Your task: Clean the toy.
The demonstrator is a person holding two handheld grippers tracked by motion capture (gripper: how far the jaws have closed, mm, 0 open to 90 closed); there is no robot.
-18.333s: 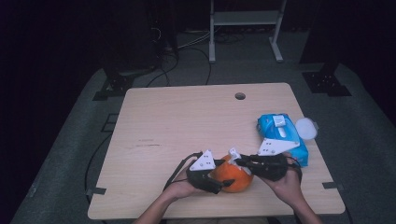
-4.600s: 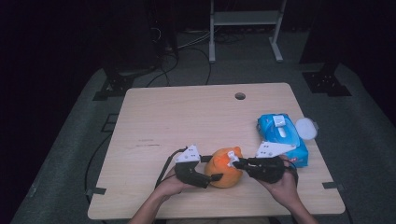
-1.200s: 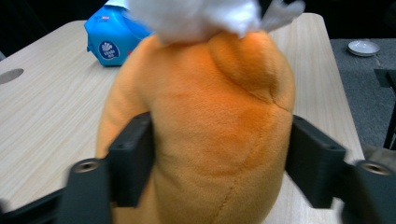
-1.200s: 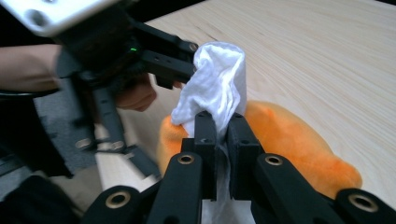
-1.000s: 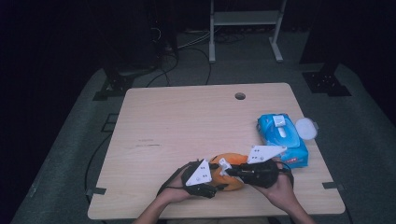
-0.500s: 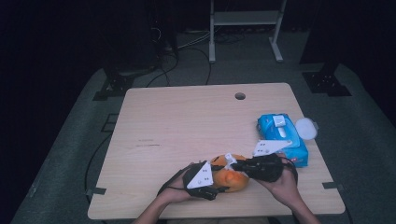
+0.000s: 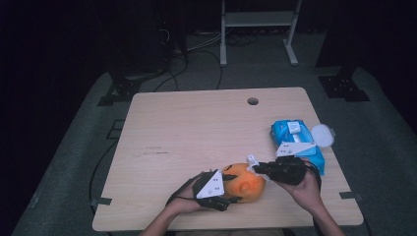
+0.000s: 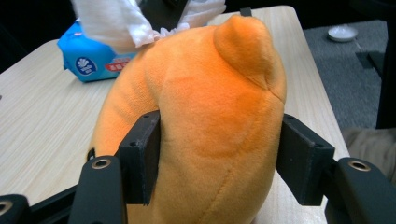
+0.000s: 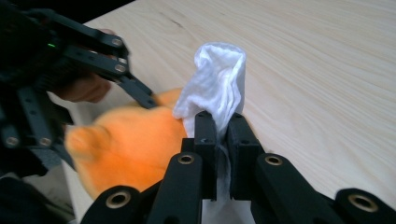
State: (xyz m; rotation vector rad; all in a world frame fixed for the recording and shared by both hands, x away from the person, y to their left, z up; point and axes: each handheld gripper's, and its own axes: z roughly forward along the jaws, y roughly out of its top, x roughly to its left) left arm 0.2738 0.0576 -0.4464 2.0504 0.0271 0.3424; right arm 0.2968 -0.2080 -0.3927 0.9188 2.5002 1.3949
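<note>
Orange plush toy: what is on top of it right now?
A white wipe, pinched in the right gripper, lies against the top of the orange plush toy. The plush beneath the wipe is covered.

Black left claw (image 7: pixel 227 189), grey three-cornered plate (dark markings), brass-ringed screw holes

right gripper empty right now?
No: in the right gripper view the right gripper is shut on a white wipe, which sticks up from between its jaws beside the orange plush toy.
</note>
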